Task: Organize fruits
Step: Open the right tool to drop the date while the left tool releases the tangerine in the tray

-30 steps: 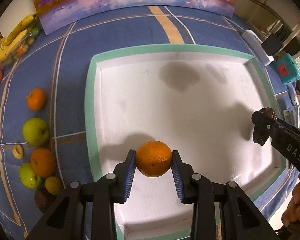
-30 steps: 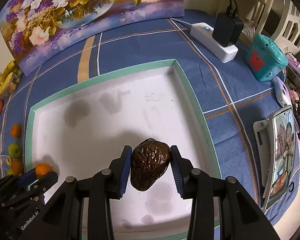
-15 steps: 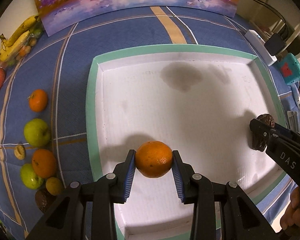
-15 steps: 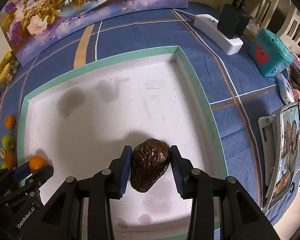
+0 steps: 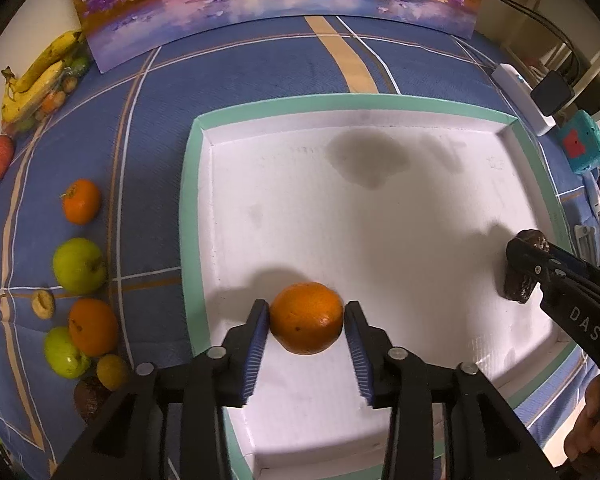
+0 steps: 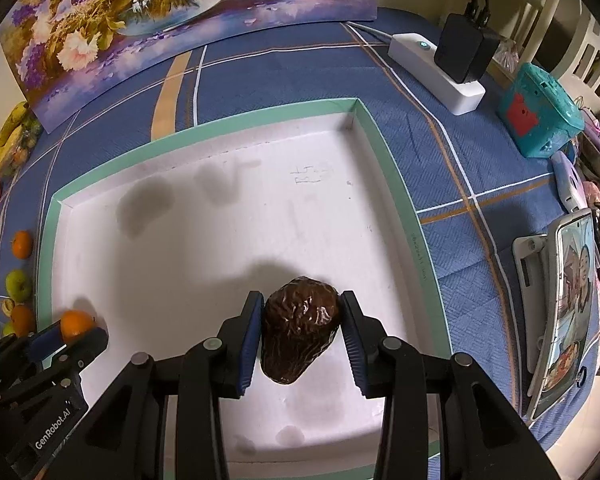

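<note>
both grippers hold fruit: orange (image 5: 306,323), dark avocado (image 6: 299,334)

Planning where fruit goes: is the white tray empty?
Empty. The tray floor shows only stains; the orange and avocado are gripped over it.

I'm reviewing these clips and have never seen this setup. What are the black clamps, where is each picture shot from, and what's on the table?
No robot here: a person holds a two-finger clamp in each hand, each with a fisheye camera looking along its fingers. The left hand-held gripper is shut on an orange; the right hand-held gripper is shut on a dark wrinkled fruit. Both are over a white tray with a green rim on a blue tablecloth. Left of the tray lie green apples, more oranges and bananas.
</note>
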